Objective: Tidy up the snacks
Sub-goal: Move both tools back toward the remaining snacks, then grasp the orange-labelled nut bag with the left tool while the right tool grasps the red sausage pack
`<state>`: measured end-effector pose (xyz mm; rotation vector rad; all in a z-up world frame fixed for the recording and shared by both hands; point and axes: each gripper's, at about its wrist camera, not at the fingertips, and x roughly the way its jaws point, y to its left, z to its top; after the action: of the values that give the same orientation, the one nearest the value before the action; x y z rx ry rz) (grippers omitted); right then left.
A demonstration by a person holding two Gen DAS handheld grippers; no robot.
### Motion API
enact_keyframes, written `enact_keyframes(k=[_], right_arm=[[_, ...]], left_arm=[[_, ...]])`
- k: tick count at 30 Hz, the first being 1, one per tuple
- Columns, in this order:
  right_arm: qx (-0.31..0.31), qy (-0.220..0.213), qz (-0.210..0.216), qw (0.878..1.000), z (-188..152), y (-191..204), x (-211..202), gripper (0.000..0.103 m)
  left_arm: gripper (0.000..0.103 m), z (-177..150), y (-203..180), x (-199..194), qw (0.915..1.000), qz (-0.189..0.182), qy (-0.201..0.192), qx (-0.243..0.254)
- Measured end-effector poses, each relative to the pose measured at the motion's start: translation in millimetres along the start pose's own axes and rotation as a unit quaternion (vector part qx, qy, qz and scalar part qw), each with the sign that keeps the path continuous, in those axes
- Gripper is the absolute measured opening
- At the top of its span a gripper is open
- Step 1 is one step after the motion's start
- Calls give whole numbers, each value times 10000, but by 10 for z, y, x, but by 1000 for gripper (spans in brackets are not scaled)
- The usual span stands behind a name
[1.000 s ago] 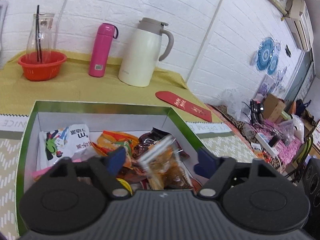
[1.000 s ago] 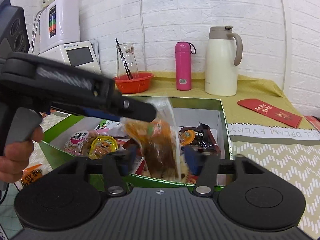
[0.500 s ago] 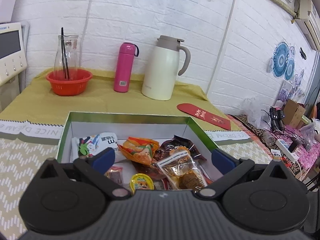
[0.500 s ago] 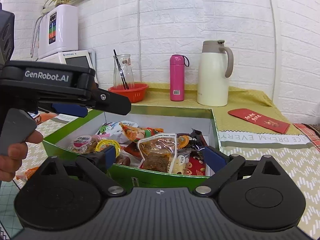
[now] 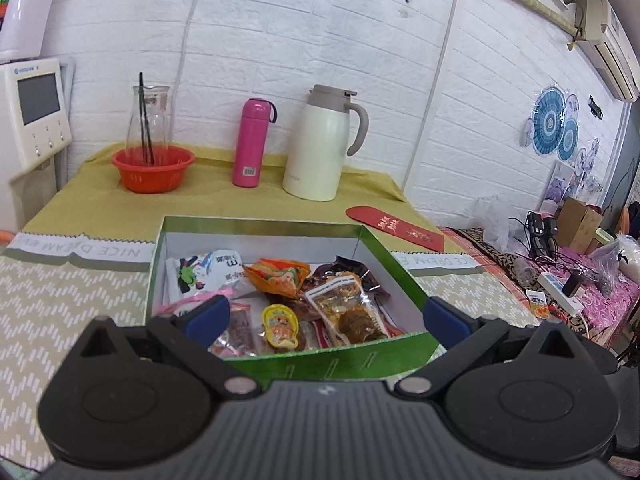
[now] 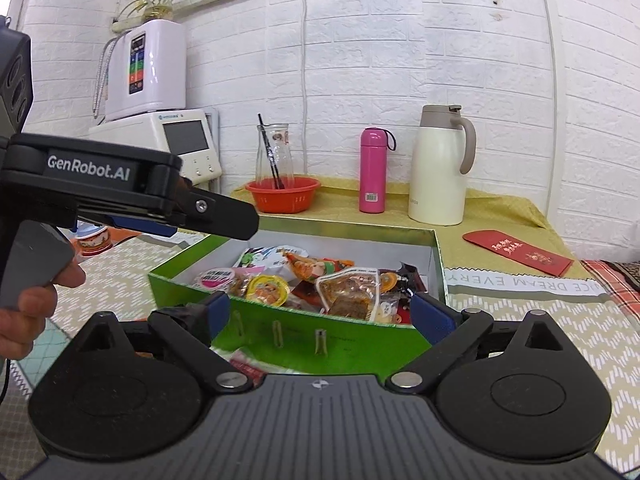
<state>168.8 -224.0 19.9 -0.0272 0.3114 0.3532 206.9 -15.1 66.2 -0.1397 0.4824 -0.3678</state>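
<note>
A green box with white inner walls holds several snacks. Among them are a clear packet of brown pieces, a yellow jelly cup, an orange packet and a white packet. My left gripper stands open in front of the box's near wall with nothing between its blue pads. My right gripper is open too, before the green front wall, and it holds nothing. In the right wrist view the left gripper hovers above the box's left corner, held by a hand. The clear packet lies on top of the pile.
At the back, on the yellow cloth, stand a red bowl with a glass carafe, a pink flask and a cream jug. A red envelope lies to the right of the box. A white appliance stands at the left, and a cluttered side table at the right.
The clear packet, held up between the grippers a second ago, now lies in the box. Both grippers opened wider, pulled back from the box and rose a little.
</note>
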Motion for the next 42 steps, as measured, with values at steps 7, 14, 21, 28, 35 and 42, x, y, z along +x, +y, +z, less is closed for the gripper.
enact_keyframes(k=[7, 14, 21, 28, 35, 42], right_arm=[[-263, 378, 315, 9984, -266, 205, -242, 103], [-713, 890, 662, 9913, -521, 342, -204, 103], [-655, 955, 802, 9900, -370, 318, 168, 103], [-511, 1193, 1185, 9844, -302, 225, 632, 103], [-559, 1513, 888, 9829, -415, 190, 346, 103], [-289, 1580, 1008, 9819, -522, 277, -83, 103]], left_arm=[[103, -423, 84, -361, 9995, 212, 231, 59], [103, -963, 377, -605, 9970, 252, 550, -485], [103, -1075, 570, -725, 9943, 354, 583, -824], [103, -1100, 632, -739, 9939, 350, 590, -862], [103, -1130, 645, -672, 9927, 156, 707, -961], [103, -1119, 531, -581, 9922, -48, 826, -929]])
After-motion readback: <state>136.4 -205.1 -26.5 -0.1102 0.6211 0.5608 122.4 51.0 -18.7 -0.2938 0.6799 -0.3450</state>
